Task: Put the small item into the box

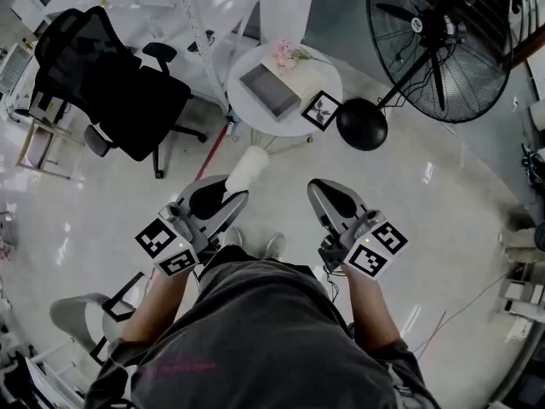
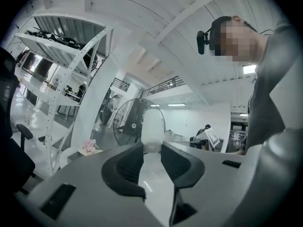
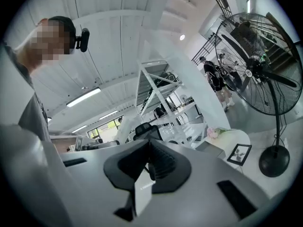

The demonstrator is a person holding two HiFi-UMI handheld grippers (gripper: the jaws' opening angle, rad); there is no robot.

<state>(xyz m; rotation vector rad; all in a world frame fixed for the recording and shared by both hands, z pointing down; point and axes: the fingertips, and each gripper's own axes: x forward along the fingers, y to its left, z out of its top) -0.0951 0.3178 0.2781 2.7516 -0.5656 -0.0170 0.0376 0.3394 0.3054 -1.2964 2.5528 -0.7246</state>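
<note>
- The small item (image 1: pixel 247 170), a white rounded cylinder, sits between the jaws of my left gripper (image 1: pixel 228 196). They are partly apart and closed onto its lower end, and its rounded top sticks out past my fingertips.
- In the left gripper view the small item (image 2: pixel 152 129) fills the gap between the two dark pads of my left gripper (image 2: pixel 152 148).
- My right gripper (image 1: pixel 318 188) has its jaws together, and the right gripper view shows nothing between them (image 3: pixel 149 145).
- The item hangs over the floor on my side of the round table (image 1: pixel 247 66), near the table's closest edge.
- The grey box (image 1: pixel 271 91) lies in the middle of the round table. I cannot tell whether it is open or what is in it.
- Pink flowers (image 1: pixel 288 54) lie on the table beyond the box, and a black picture frame (image 1: pixel 322 110) sits at the table's edge on the right.
- The fan's black base (image 1: pixel 362 123) stands just right of the table, and a black office chair (image 1: pixel 106 83) stands well to its left.
- Bare floor lies between my grippers and the table.
</note>
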